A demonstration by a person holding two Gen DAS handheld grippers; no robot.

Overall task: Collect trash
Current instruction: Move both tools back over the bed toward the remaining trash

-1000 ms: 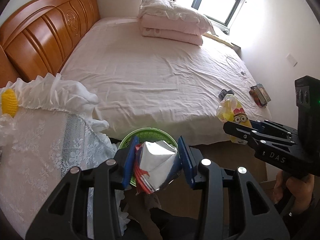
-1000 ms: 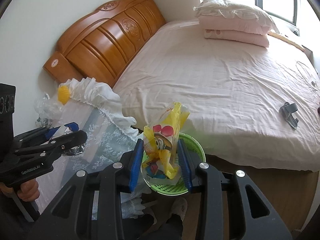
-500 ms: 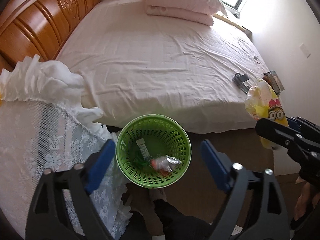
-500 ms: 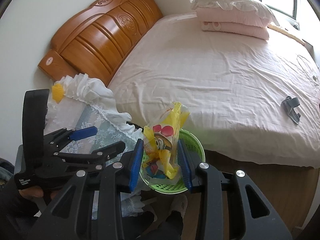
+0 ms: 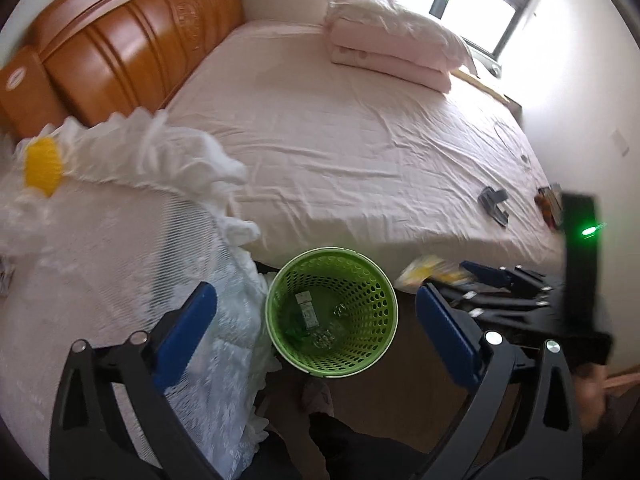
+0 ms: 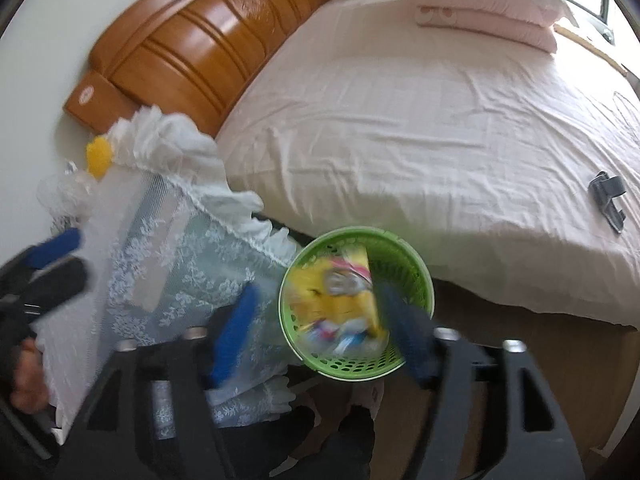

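Both hand-held grippers are hanging spread now: my right hand-held gripper (image 6: 320,320) is just releasing the yellow cartoon snack wrapper (image 6: 340,300) into the round green plastic mesh basket (image 6: 416,268) on the floor beside the bed (image 6: 420,120), leaving my emptied left hand-held gripper (image 5: 316,320) free for more trash.

The silver foil wrapper clamped in the left claw (image 5: 316,344) a second ago has been dropped into the round green perforated plastic basket (image 5: 390,312), and that claw is now spread wide. The right claw (image 6: 320,332) has been parted too, and the yellow cartoon-printed snack bag (image 6: 340,300), released, is seen inside the basket, blurred.
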